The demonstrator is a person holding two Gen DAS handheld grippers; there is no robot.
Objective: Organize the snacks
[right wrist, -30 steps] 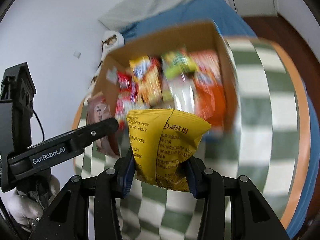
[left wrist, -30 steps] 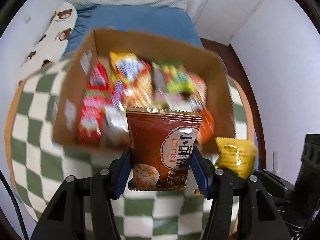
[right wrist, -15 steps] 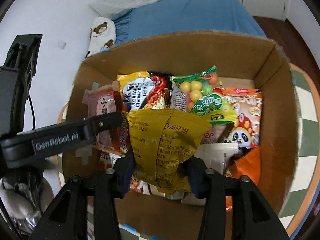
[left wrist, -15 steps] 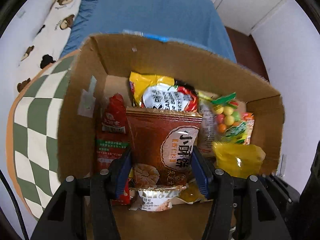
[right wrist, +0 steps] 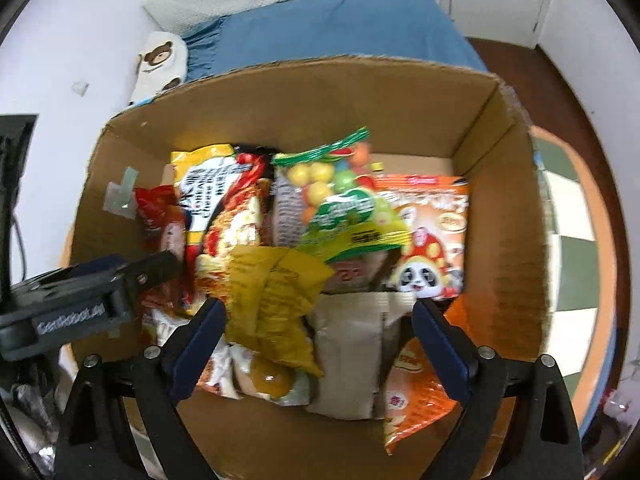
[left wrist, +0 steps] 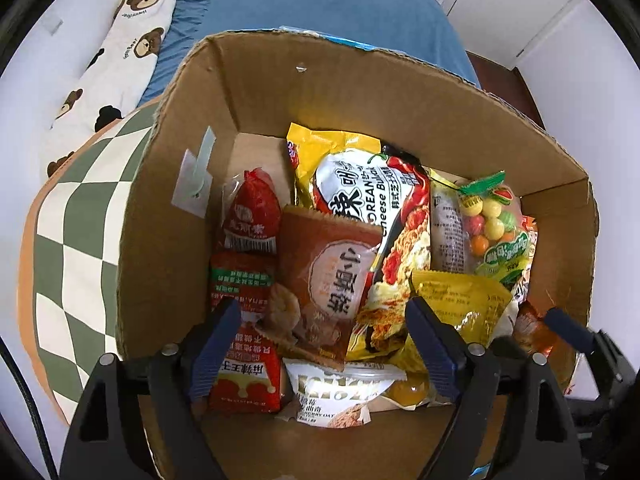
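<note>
Now the brown biscuit packet [left wrist: 326,280] and the yellow packet [right wrist: 276,304] lie loose atop the snacks in the cardboard box [left wrist: 400,92], mid-frame; the left gripper [left wrist: 320,340] and right gripper [right wrist: 320,340] hover over them, fingers spread, released.

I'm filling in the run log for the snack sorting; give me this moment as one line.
phase: drop-off | left gripper: open over box | brown packet: lying loose in box | right gripper: open | yellow packet: loose on pile
</note>
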